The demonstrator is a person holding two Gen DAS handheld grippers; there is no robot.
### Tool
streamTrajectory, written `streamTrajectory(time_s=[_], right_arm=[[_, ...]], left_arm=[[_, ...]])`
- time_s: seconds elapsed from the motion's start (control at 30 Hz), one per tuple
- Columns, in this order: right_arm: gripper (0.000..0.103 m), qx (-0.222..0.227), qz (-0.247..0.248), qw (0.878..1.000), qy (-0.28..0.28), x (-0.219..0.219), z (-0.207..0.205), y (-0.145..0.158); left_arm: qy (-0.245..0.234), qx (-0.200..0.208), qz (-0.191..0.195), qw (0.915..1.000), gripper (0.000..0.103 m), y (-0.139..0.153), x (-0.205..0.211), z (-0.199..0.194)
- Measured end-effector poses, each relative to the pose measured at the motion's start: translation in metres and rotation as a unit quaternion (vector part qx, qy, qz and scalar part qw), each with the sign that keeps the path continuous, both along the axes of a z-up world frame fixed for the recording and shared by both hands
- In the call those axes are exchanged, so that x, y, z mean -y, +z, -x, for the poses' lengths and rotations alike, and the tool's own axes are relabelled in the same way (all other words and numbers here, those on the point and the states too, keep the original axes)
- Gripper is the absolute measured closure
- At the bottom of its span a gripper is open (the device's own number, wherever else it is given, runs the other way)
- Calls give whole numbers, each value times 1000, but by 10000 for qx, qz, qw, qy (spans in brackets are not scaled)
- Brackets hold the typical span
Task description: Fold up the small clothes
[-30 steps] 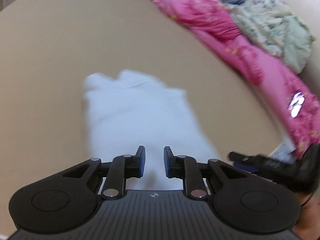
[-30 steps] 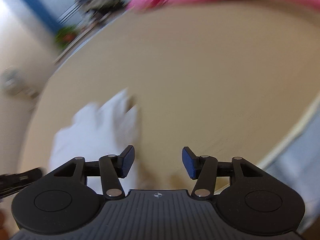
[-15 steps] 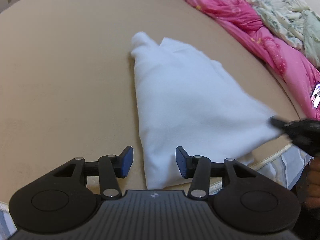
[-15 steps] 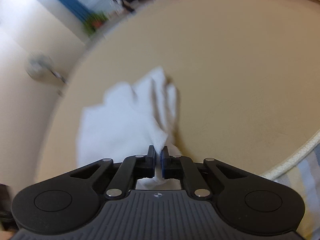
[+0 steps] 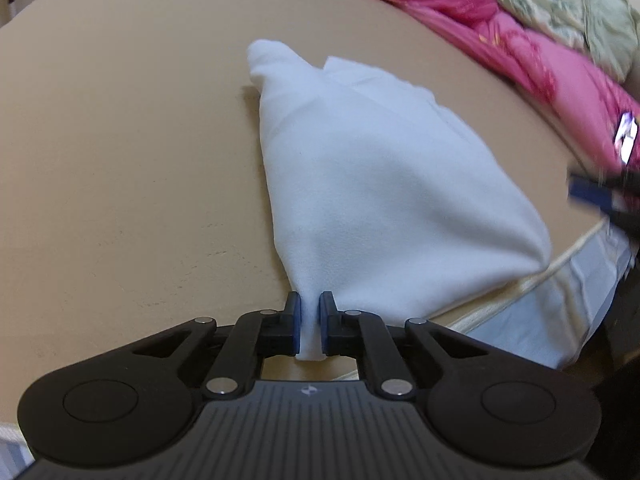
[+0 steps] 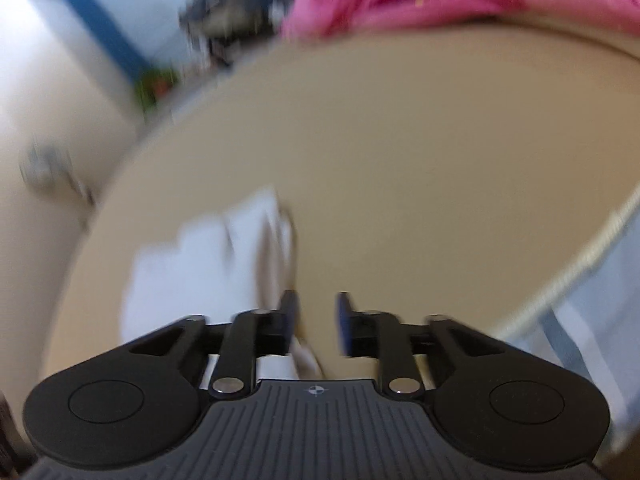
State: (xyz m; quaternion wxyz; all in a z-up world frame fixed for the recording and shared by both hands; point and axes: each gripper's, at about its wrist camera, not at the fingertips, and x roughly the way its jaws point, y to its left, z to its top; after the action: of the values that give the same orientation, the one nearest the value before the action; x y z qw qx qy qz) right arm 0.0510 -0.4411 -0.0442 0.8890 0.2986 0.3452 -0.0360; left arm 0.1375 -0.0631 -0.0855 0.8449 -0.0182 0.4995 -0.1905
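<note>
A small white garment (image 5: 372, 184) lies folded on the tan bed surface (image 5: 120, 160), its near edge at the bed's front edge. My left gripper (image 5: 309, 320) is shut on the garment's near left corner. In the blurred right wrist view the garment (image 6: 208, 256) lies to the left of my right gripper (image 6: 316, 320), which is open with nothing between its pads. The right gripper's blue fingertips (image 5: 592, 196) show at the right edge of the left wrist view, apart from the garment.
A pink blanket (image 5: 500, 36) and a pale green floral quilt (image 5: 568, 8) are heaped along the far right of the bed. The bed's piped front edge (image 5: 560, 264) and striped side run at the lower right. A blue door frame (image 6: 100, 28) stands beyond.
My left gripper has closed on the garment's near left corner. My right gripper, shut on the right corner half a second ago, has opened and pulled away to the right.
</note>
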Motion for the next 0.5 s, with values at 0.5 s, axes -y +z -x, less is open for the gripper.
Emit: streamTrajectory(time_s=[0.5], right_arm=[[56,-556,359,9952,714,-56,-152,-38]], left_arm=[[435,388,-469,9972,82,37,3,-6]])
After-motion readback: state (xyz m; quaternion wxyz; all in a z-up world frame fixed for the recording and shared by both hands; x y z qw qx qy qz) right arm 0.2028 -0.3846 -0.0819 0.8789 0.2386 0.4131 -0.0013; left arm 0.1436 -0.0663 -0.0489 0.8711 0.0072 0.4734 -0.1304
